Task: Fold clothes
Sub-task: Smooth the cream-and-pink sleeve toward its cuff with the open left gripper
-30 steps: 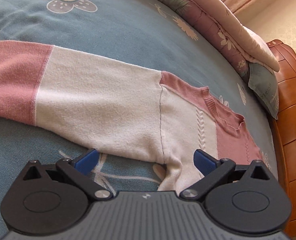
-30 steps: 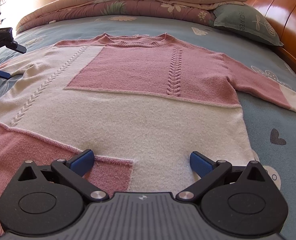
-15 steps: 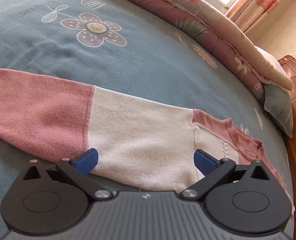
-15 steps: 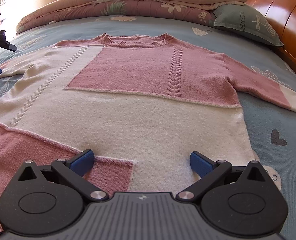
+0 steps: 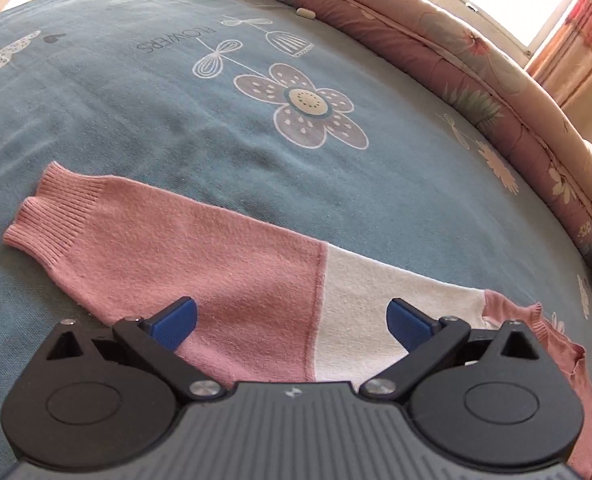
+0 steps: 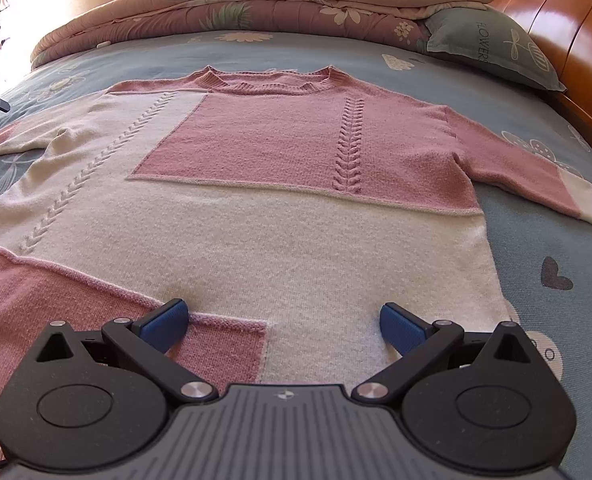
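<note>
Left wrist view: our wide-open, empty left gripper (image 5: 291,322) has slid outward along the sweater (image 6: 255,184) sleeve (image 5: 183,256), cuff (image 5: 51,208) now ahead-left, ready to fold.

The word "FLOWERS" is printed in white capitals on the blue bedsheet (image 5: 175,92), upper middle of the left wrist view, upside down there, just left of a drawn flower stem. In the right wrist view, upper right of the frame, the grey-green pillow (image 6: 492,46) carries the same word running vertically, its last letter cut off by a fold. No other text is legible.
</note>
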Tool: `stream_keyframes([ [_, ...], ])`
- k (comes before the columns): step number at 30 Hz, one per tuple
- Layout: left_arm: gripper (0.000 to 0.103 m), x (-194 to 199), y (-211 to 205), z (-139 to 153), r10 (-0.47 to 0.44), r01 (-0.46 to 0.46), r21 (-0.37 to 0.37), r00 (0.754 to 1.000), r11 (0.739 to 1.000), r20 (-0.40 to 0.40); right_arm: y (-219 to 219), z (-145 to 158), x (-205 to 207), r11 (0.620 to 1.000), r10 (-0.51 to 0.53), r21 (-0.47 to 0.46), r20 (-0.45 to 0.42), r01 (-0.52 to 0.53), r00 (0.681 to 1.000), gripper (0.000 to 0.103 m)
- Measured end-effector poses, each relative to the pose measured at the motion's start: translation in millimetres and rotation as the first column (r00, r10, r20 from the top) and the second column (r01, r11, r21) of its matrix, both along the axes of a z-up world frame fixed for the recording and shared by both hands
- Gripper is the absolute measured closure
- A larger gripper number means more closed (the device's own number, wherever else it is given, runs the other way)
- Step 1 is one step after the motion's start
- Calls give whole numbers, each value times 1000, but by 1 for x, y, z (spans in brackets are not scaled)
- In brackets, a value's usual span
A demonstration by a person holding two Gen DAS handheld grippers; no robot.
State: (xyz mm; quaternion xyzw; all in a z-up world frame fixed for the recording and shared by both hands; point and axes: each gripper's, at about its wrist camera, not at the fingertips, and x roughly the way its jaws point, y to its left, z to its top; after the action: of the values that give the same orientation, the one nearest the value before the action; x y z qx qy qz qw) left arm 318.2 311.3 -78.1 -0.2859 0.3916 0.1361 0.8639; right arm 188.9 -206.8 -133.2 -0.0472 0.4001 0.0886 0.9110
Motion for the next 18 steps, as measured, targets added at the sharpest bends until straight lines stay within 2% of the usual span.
stream_keyframes([
  [4, 2, 12, -3, -8, -55, 55, -4, 998, 998, 26, 1, -1, 0, 1000, -2, -1, 4, 2, 1000, 0],
  [8, 2, 21, 16, -23, 15, -15, -9, 998, 1000, 53, 0, -1, 0, 1000, 0, 3, 9, 0, 1000, 0],
  [12, 2, 34, 40, -24, 88, -90, 43, 994, 995, 58, 1, -1, 2, 1000, 1, 7, 12, -1, 1000, 0],
  [15, 2, 40, 58, -29, 121, -125, 123, 992, 984, 42, 1, -2, 3, 1000, 1, 8, 15, -1, 1000, 0],
  [18, 2, 38, 67, -27, 142, -148, 126, 988, 981, 58, 1, -2, 3, 1000, -1, 9, 18, 1, 1000, 0],
])
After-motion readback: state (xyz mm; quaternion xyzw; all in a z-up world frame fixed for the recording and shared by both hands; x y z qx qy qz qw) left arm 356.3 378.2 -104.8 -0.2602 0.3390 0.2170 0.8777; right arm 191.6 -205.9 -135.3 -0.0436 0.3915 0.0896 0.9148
